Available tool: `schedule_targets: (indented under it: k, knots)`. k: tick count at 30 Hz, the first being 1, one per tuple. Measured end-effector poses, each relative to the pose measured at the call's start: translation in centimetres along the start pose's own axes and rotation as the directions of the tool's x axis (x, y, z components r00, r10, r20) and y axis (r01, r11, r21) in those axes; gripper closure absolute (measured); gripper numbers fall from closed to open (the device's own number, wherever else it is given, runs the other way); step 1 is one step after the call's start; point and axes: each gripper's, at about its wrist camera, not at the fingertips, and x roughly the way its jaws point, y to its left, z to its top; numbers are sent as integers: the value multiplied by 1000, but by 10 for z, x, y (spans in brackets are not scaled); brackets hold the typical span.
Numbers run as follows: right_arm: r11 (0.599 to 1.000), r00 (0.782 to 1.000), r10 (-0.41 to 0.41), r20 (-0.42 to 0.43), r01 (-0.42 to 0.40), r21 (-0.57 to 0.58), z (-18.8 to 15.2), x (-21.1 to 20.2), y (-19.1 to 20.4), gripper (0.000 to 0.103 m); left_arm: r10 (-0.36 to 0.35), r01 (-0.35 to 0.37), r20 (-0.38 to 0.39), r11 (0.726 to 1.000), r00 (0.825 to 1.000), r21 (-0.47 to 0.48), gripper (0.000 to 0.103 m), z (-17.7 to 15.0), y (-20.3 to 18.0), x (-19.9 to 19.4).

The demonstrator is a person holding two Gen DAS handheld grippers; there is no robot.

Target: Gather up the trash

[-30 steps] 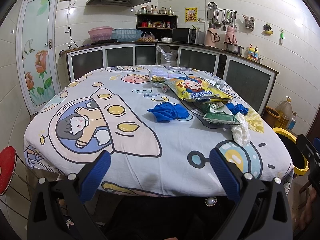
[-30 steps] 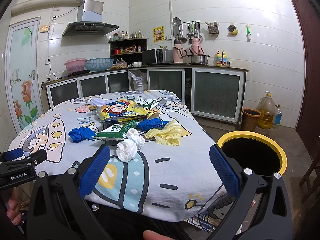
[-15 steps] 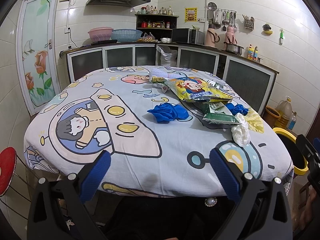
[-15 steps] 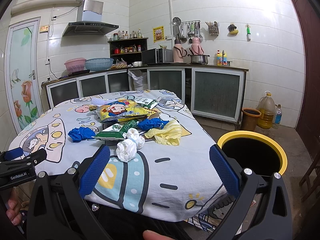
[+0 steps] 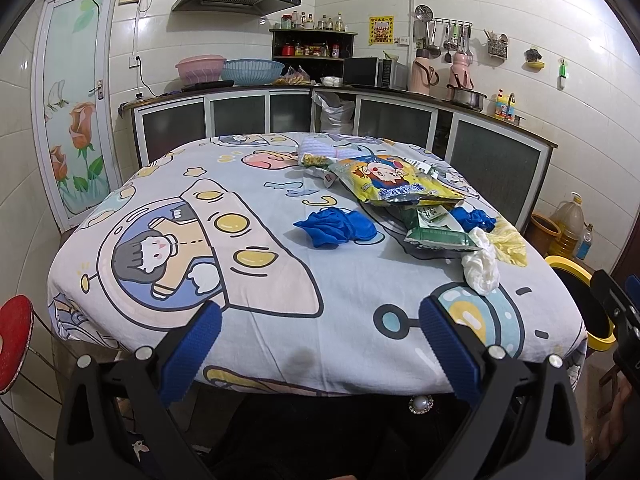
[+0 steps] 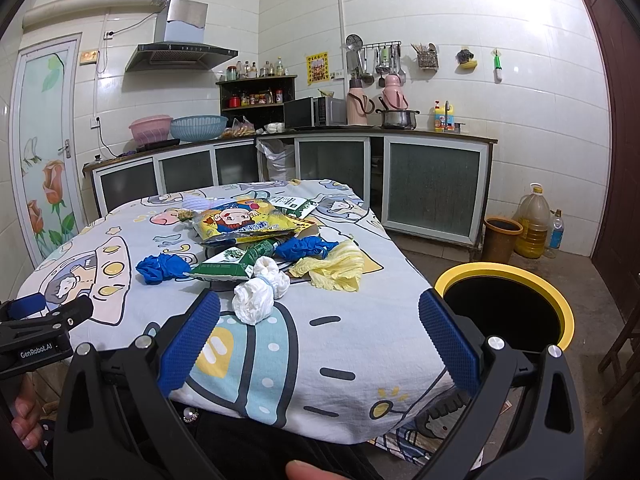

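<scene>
Trash lies on the cartoon-print tablecloth [image 5: 248, 280]: a blue crumpled glove [image 5: 335, 229], a yellow snack bag [image 5: 394, 186], a green packet [image 5: 434, 230], a second blue glove [image 6: 306, 247], a white wad [image 6: 261, 294] and a yellow wrapper [image 6: 334, 268]. A yellow-rimmed black bin [image 6: 506, 312] stands on the floor right of the table. My left gripper [image 5: 320, 346] is open and empty at the table's near edge. My right gripper [image 6: 320, 338] is open and empty, near the white wad, left of the bin.
Kitchen counters [image 6: 400, 136] with cabinets run behind the table. A brown pot [image 6: 500, 238] and an oil jug [image 6: 532, 224] stand on the floor at the right. A red stool [image 5: 14, 340] is at the table's left.
</scene>
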Motion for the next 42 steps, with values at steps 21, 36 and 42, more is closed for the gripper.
schedule_targets:
  k: [21, 36, 42]
  knots:
    - [1000, 1000, -11, 4, 11, 17, 2, 0, -4, 7, -12, 12, -3, 1000, 1000, -6, 8, 5, 3, -3]
    - [938, 955, 209, -212, -257, -232, 27, 78, 3, 8, -364, 334, -130, 920, 922, -204, 8, -18, 27, 46]
    - [896, 888, 350, -298, -410, -169, 25, 113, 17, 8, -280, 269, -158, 959, 947, -86, 8, 11, 31, 72]
